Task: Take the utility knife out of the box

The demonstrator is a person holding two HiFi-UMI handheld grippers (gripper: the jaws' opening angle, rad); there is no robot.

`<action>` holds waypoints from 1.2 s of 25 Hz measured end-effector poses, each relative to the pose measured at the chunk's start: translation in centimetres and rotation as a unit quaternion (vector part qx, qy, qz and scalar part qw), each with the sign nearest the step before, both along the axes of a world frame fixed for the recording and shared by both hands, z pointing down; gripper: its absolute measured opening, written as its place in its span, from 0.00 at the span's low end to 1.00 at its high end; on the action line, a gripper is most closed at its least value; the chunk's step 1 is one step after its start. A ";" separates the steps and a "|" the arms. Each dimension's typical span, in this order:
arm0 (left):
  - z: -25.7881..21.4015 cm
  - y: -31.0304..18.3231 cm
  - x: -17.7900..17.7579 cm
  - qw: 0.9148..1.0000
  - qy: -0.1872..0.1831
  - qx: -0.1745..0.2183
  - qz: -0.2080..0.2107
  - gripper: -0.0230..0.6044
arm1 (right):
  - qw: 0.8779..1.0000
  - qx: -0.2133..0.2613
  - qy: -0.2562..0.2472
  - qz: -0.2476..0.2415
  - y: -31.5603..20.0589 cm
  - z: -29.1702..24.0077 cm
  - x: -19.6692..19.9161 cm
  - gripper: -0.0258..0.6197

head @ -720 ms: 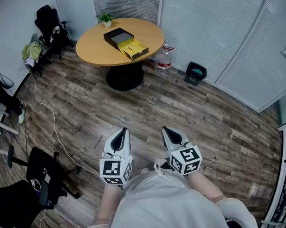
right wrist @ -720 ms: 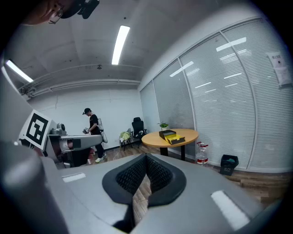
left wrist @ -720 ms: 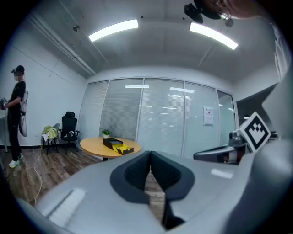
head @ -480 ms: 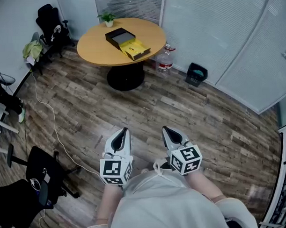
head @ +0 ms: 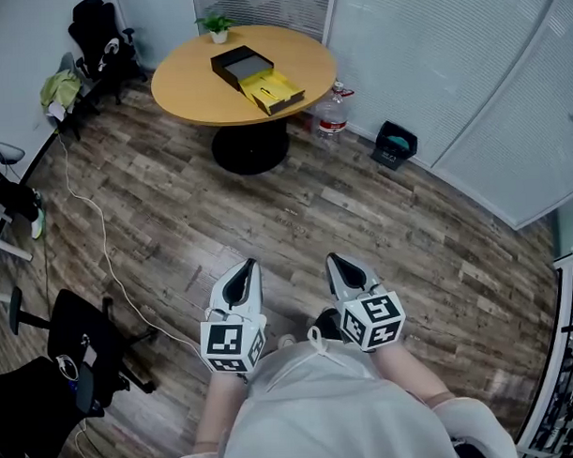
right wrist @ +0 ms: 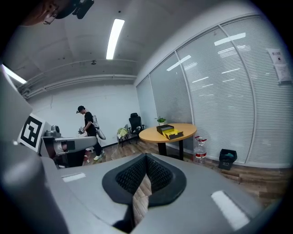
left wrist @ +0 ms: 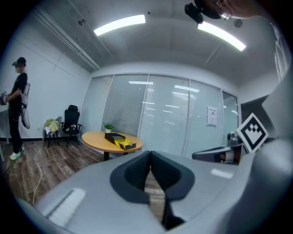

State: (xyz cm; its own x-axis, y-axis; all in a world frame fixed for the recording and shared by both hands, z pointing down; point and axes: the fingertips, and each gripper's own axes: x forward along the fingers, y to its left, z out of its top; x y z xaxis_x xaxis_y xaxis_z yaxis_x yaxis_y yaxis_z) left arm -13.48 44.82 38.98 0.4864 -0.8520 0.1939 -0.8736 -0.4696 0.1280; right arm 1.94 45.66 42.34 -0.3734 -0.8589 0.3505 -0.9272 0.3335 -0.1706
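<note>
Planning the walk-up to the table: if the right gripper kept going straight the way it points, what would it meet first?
Probably the wooden floor: the right gripper tilts slightly downward, jaws shut and empty, and the round table stands well beyond and above that line.

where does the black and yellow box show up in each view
Head view: box at top centre, on the round table.
Left gripper view: box left of centre, just above the jaws, on the same table.
Right gripper view: box right of centre, above the jaws, on the table.
Shared landmark: the potted plant at the table's edge beside the box, also seen here and here.
</note>
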 end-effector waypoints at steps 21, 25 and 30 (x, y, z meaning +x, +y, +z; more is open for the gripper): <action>2.3 -21.9 7.1 0.997 -0.022 -0.026 -0.071 0.05 | 0.998 -0.024 -0.011 -0.061 -25.0 2.6 7.4 0.04; 1.6 -28.1 10.7 0.996 -0.028 -0.020 -0.082 0.05 | 0.997 -0.029 -0.008 -0.076 -31.8 2.3 11.1 0.04; 1.4 -35.1 13.5 0.994 -0.025 -0.013 -0.107 0.05 | 0.995 -0.031 0.000 -0.095 -38.8 2.8 14.4 0.04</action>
